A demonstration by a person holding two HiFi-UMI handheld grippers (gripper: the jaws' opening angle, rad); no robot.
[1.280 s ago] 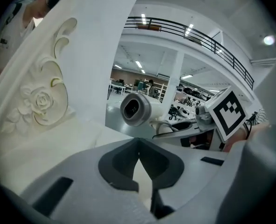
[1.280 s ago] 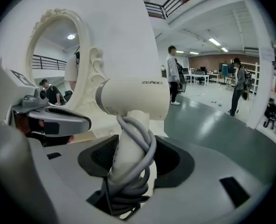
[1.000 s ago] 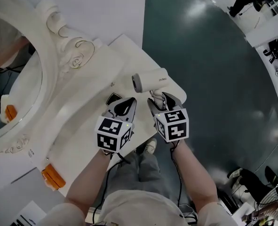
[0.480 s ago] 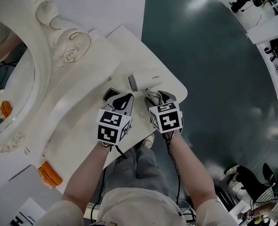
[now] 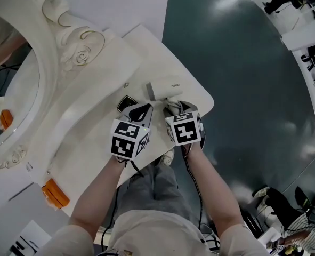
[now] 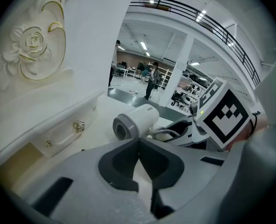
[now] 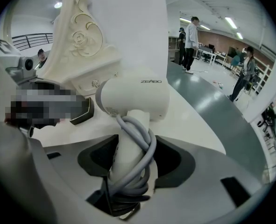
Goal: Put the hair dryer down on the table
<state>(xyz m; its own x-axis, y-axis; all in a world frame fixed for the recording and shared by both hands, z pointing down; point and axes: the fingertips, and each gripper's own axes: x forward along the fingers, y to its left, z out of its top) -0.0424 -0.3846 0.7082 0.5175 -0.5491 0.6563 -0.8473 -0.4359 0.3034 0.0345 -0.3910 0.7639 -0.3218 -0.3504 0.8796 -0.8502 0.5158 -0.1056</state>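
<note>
right gripper view shows the right gripper [image 7: 130, 160] clenched on the cord-wrapped handle of the white hair dryer [image 7: 134, 97], whose barrel lies crosswise beyond the jaws. head view places the hair dryer low over the rounded corner of the white table [image 5: 200, 101], though whether it touches the top cannot be told. the left gripper [image 6: 138, 153] sits just beside it, jaws pressed together on nothing.

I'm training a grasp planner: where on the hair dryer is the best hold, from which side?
Grip the hair dryer by its handle, coming from its free end, opposite the barrel. The handle is slim and straight, fitting two jaws; the barrel is wide and round. The right hand-held gripper holds it so, over the cord.
</note>
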